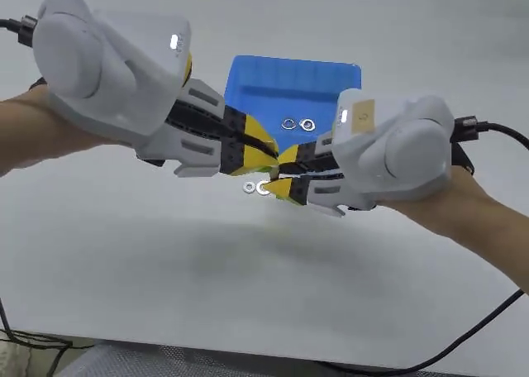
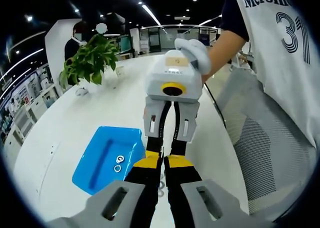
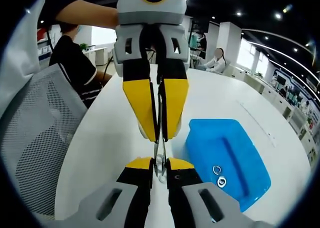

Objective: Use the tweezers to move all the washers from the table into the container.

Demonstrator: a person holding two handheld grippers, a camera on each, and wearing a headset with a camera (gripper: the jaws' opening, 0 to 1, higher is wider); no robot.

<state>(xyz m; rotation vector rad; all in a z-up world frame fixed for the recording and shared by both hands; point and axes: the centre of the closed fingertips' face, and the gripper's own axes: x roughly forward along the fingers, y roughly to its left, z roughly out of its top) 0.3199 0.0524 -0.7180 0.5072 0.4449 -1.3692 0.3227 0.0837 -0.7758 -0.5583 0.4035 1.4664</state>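
Observation:
My left gripper (image 1: 275, 155) and right gripper (image 1: 283, 183) meet tip to tip over the white table, just in front of the blue container (image 1: 273, 83). In the right gripper view, thin metal tweezers (image 3: 159, 108) run from the left gripper's (image 3: 159, 135) yellow jaws down into the right gripper's (image 3: 159, 164) own jaws. Both look shut on the tweezers. Two washers (image 1: 297, 125) lie inside the container (image 3: 235, 153). Two more washers (image 1: 256, 188) rest on the table right under the gripper tips. The left gripper view has the container (image 2: 102, 158) to the left of the left gripper (image 2: 164, 160).
A black cable (image 1: 463, 336) trails off the table's front right edge. A grey mesh chair (image 3: 35, 153) stands beside the table. A potted plant (image 2: 90, 63) sits at the far end, and bare tabletop (image 1: 248, 269) lies in front of the grippers.

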